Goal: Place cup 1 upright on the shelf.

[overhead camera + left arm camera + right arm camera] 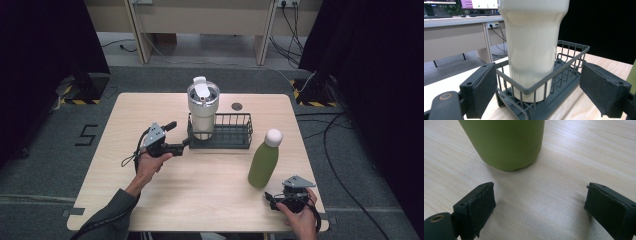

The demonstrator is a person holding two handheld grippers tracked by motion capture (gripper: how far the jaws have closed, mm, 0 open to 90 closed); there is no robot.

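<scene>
A cream tumbler (pixel 203 107) with a lidded top stands upright in the left end of a dark wire basket (pixel 235 131) at the table's middle. My left gripper (pixel 183 146) is open just left of the basket, pointing at it. In the left gripper view the tumbler (pixel 532 42) rises inside the basket (pixel 571 60), and the gripper (pixel 542 93) has its jaws spread wide at the basket's near end. A green bottle (pixel 263 161) with a white cap stands to the right. My right gripper (pixel 271 200) is open, low beside it; the bottle's base (pixel 506 147) lies just beyond the gripper (pixel 539 210).
The light wooden table (pixel 200 190) has bare room in front of the basket and on the left side. A small dark round disc (pixel 237 106) lies behind the basket. Desks, cables and black curtains surround the table.
</scene>
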